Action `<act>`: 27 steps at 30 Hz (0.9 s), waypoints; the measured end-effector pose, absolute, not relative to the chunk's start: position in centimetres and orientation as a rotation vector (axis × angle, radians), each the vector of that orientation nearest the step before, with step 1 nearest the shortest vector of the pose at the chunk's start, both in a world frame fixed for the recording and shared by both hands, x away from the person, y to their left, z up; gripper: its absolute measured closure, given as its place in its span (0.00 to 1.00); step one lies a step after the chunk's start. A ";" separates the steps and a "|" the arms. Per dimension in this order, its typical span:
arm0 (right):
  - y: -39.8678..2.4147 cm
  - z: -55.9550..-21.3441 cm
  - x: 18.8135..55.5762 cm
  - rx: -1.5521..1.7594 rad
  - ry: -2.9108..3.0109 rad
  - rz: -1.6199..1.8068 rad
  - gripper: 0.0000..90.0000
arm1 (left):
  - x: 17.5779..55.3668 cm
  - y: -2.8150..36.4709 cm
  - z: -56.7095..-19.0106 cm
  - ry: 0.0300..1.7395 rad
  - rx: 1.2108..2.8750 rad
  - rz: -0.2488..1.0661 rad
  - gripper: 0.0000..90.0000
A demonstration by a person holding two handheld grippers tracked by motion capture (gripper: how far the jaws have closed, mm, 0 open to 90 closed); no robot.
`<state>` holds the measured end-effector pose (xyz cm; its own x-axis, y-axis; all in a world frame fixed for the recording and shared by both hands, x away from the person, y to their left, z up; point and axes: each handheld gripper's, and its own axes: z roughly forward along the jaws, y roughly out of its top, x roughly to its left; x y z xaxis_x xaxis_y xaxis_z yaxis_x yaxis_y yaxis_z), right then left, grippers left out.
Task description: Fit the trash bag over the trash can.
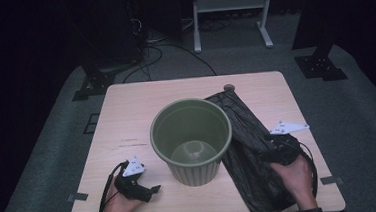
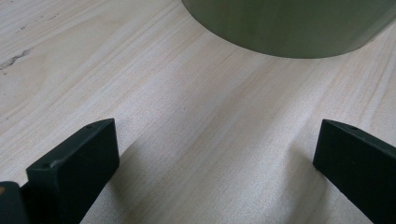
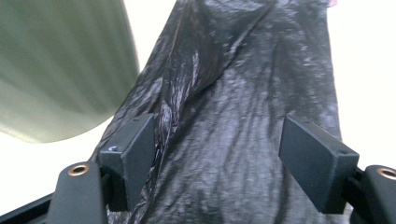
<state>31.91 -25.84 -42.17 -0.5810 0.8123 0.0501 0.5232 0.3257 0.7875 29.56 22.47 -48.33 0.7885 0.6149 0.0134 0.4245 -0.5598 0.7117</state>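
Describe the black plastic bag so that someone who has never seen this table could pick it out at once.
Start at the light wooden table and find the green ribbed bin standing open near its middle. The black plastic bag lies flat just right of that bin, running from the far edge to the near edge, under the right gripper. It is the one dark, crinkled, glossy sheet on the pale wood.

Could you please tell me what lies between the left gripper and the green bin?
Nothing: only bare table lies between the open left gripper and the green bin. The left gripper view shows it; the high view agrees.
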 end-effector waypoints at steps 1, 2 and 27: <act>-26.1 -42.1 32.0 1.192 2.237 1.132 0.28 | 29.6 22.5 -48.3 0.766 2.248 0.338 0.00; -26.5 -42.0 32.4 1.205 2.225 1.127 0.28 | 29.6 22.5 -48.3 0.766 2.249 0.338 0.00; -28.2 -47.5 39.2 1.395 2.260 0.958 0.34 | 29.5 22.5 -48.3 0.763 2.249 0.336 0.00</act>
